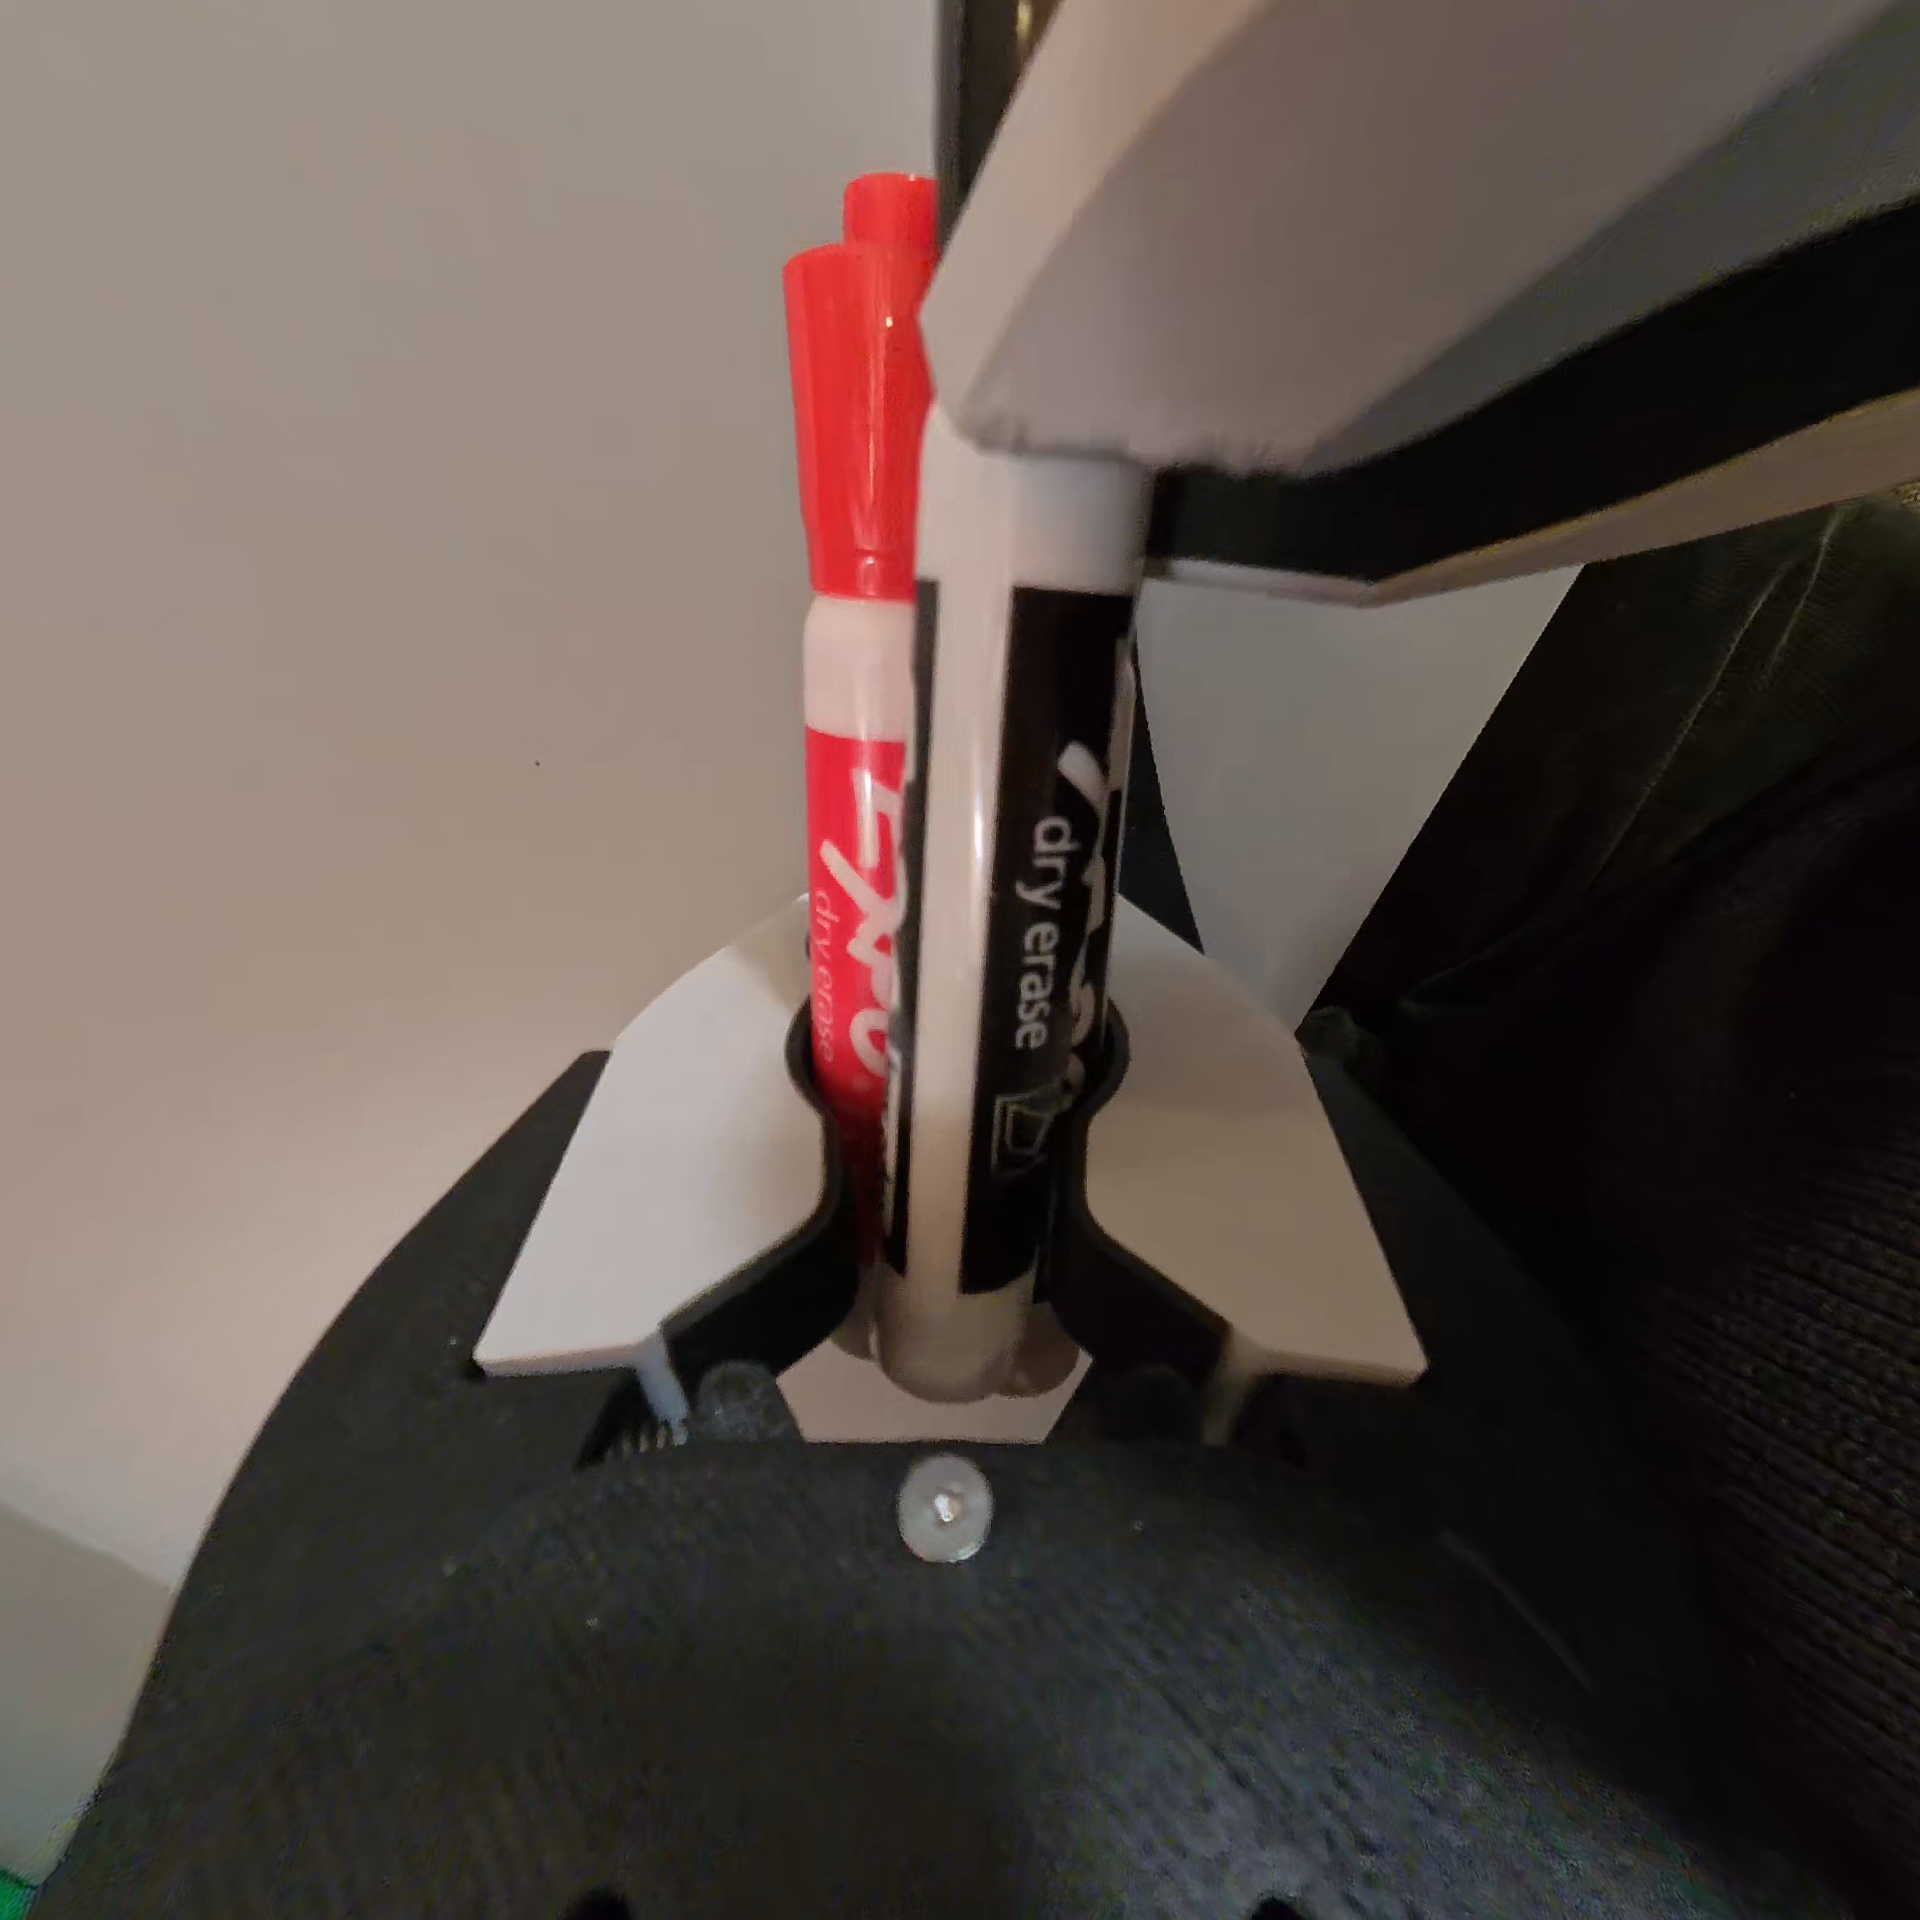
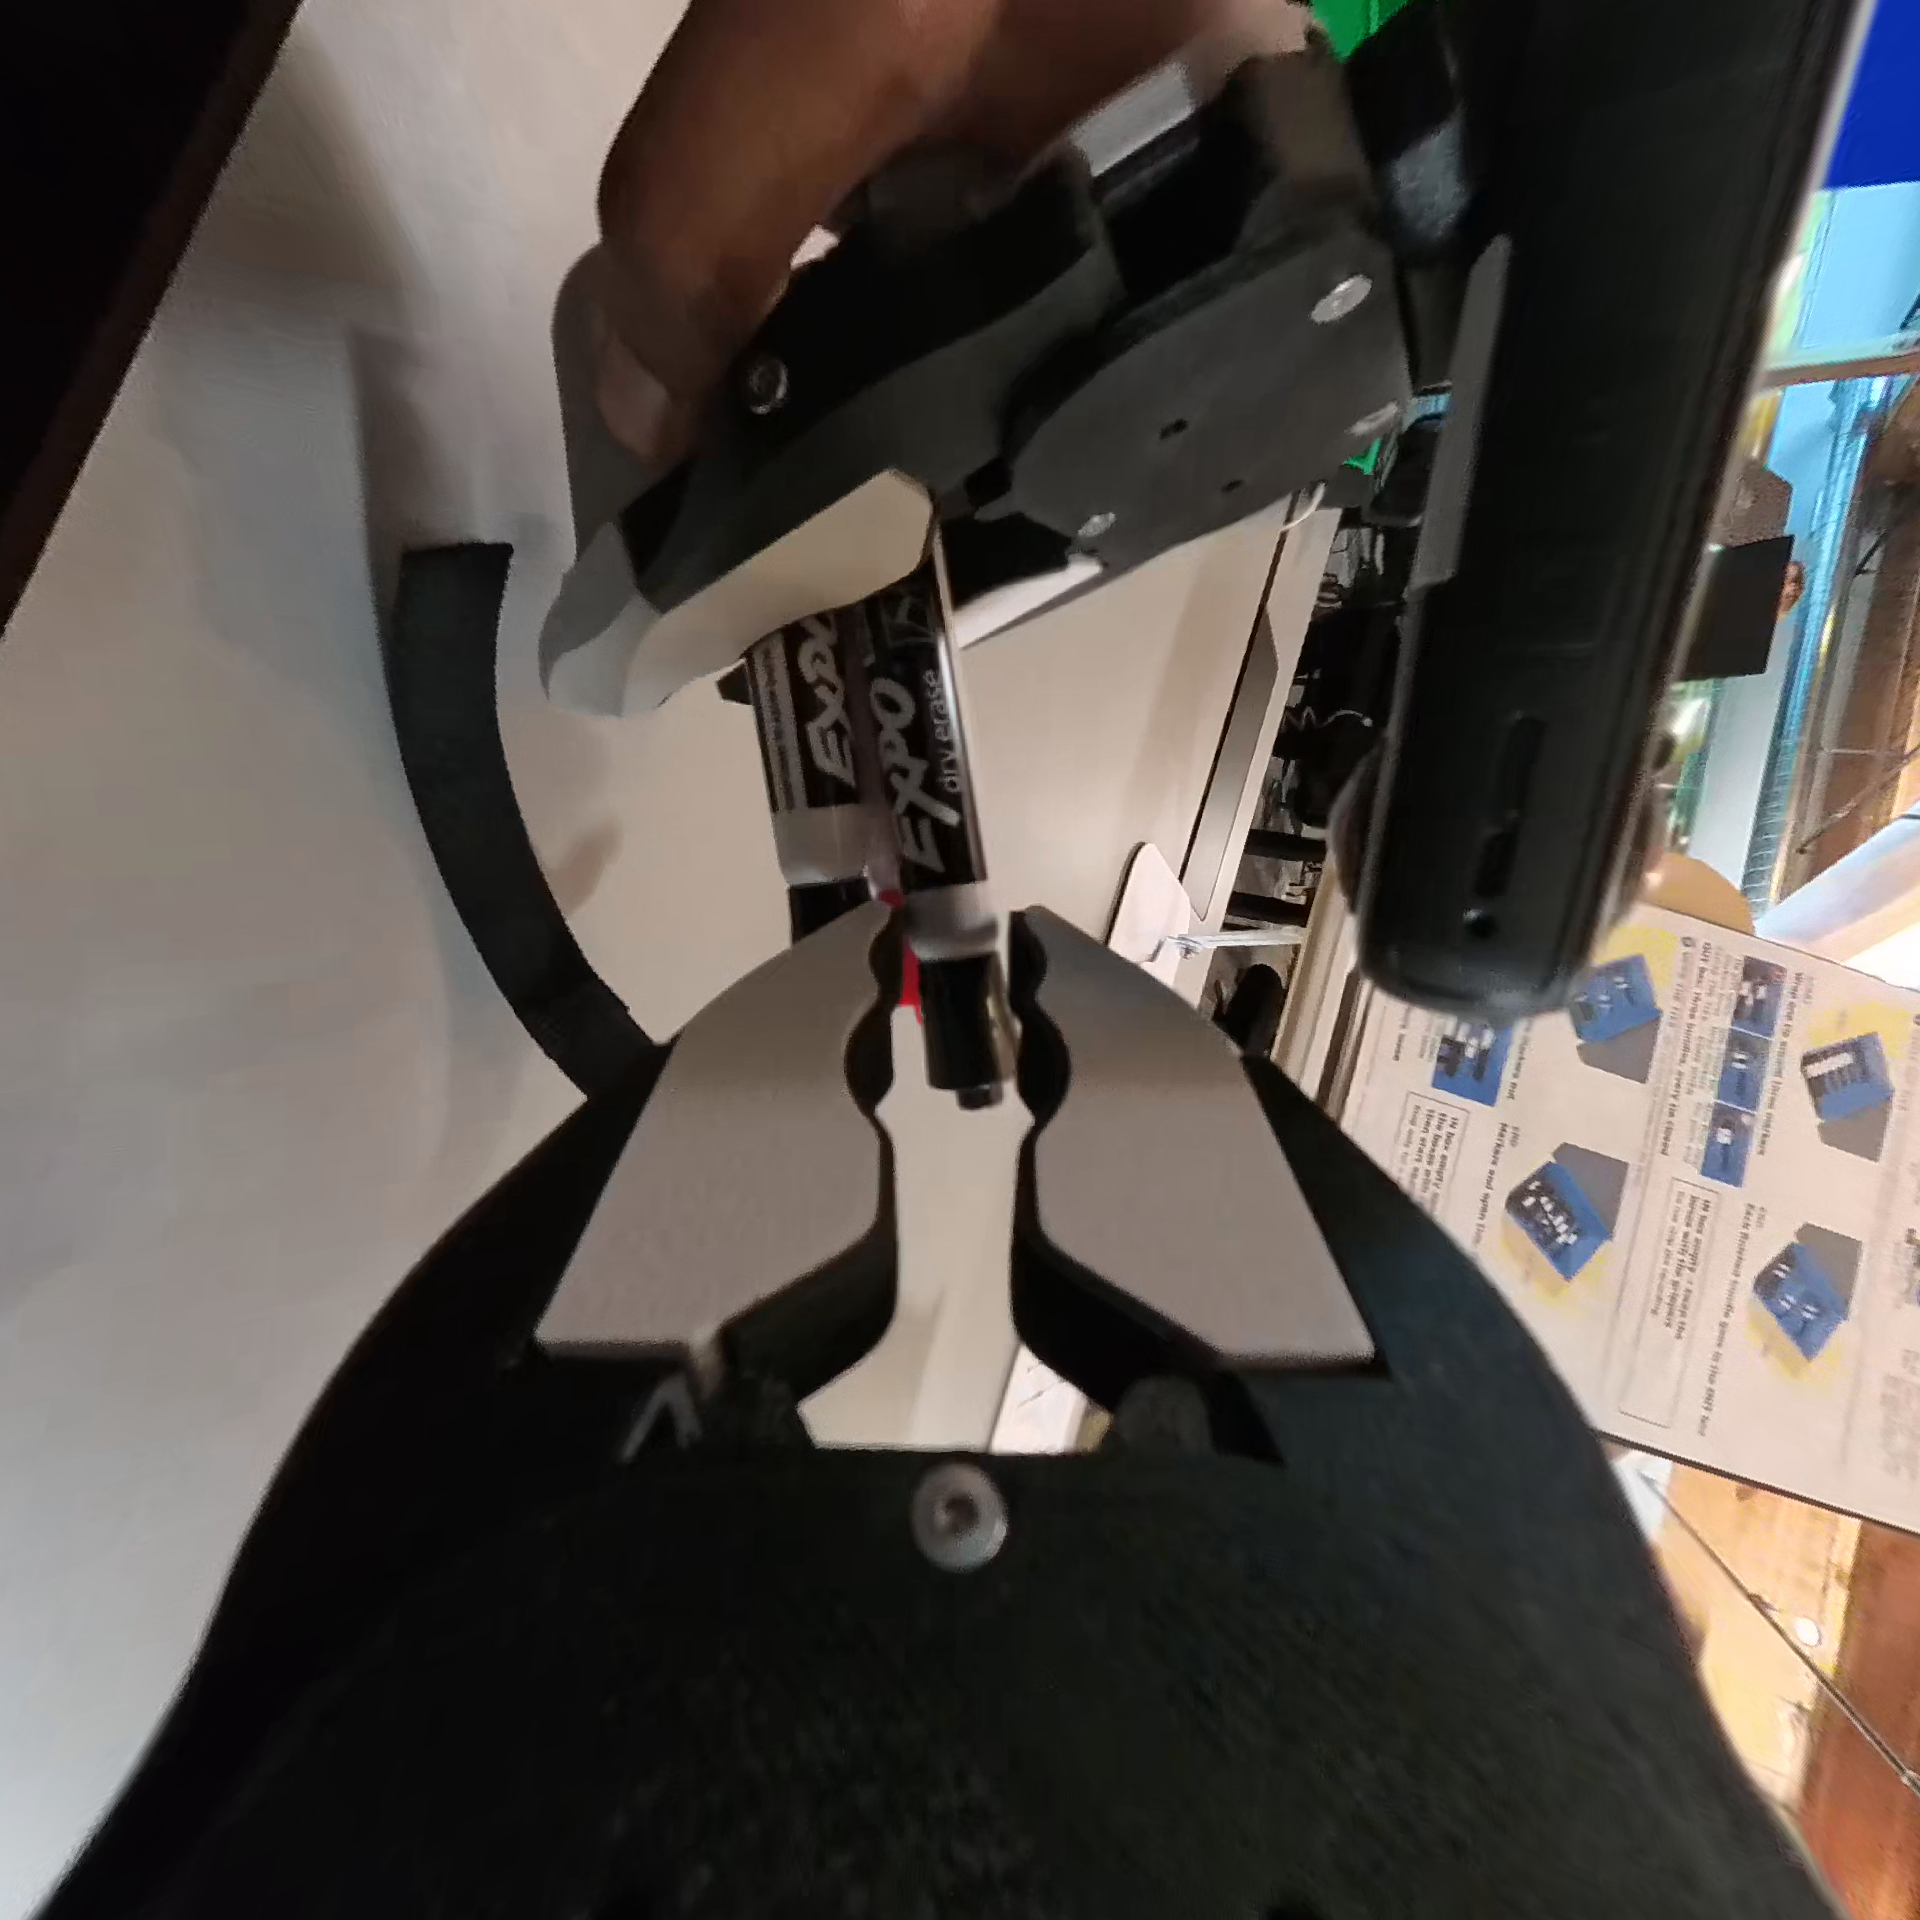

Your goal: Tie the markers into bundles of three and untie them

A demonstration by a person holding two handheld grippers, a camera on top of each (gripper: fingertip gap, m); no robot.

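Three glossy cylindrical markers [image 1: 977,935] pinched in left claw [image 1: 961,1049]; right claw [image 2: 951,935] narrowly parted.

The right gripper [image 2: 951,971], with grey fingers on a black body, is seen open around the black cap end of a bundle of black-labelled dry-erase markers [image 2: 904,769]. The bundle is gripped at its far end by the left gripper [image 2: 790,613], which is held by a hand [image 2: 727,239]. A printed instruction sheet [image 2: 1662,1174] is seen at right.

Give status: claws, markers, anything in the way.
Left claw shut on marker bundle. Right claw open around bundle's cap end, no grip visible. Bundle off table; tie not visible. Nothing in the way.
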